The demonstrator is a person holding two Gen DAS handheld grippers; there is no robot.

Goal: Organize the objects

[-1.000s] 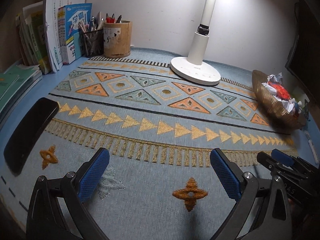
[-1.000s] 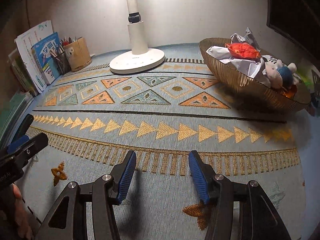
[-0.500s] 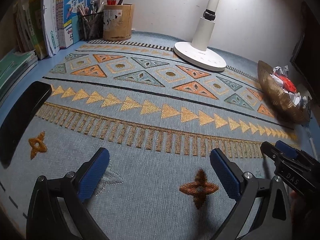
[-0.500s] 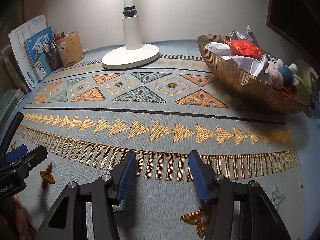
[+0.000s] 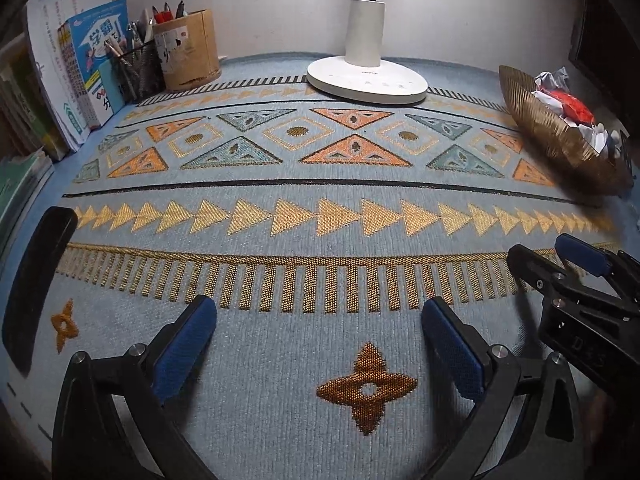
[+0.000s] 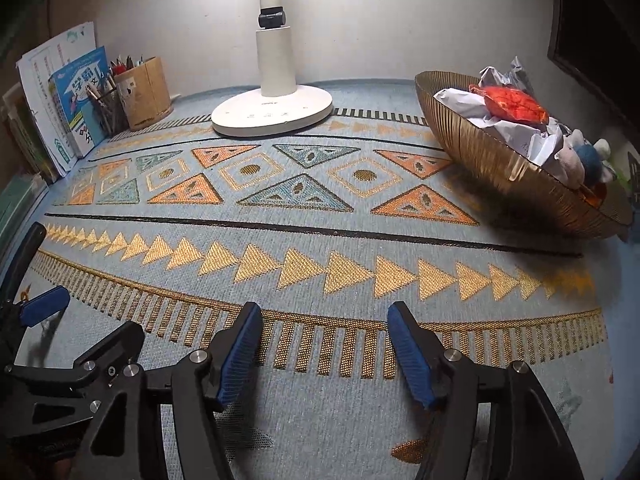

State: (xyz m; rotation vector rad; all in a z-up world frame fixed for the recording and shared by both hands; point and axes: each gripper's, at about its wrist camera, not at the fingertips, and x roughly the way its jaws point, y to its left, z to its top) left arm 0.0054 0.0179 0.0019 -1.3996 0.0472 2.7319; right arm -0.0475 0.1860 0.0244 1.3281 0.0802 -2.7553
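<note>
Both cameras have swung since a second ago, so the ribbed gold bowl (image 6: 500, 160) of crumpled paper and soft toys (seemingly the gathering spot) sits lower in view, right of the white lamp base (image 6: 272, 114). Nearer than the lamp, the left gripper (image 5: 320, 336) and right gripper (image 6: 324, 344) hover over the patterned blue mat (image 5: 304, 232), jaws spread, empty.

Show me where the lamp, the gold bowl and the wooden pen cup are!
lamp (image 6: 272, 114), right wrist view, on its round white base.
gold bowl (image 6: 492, 156), right wrist view, on its ribbed outer wall.
wooden pen cup (image 5: 188, 54), left wrist view, on its front side.
</note>
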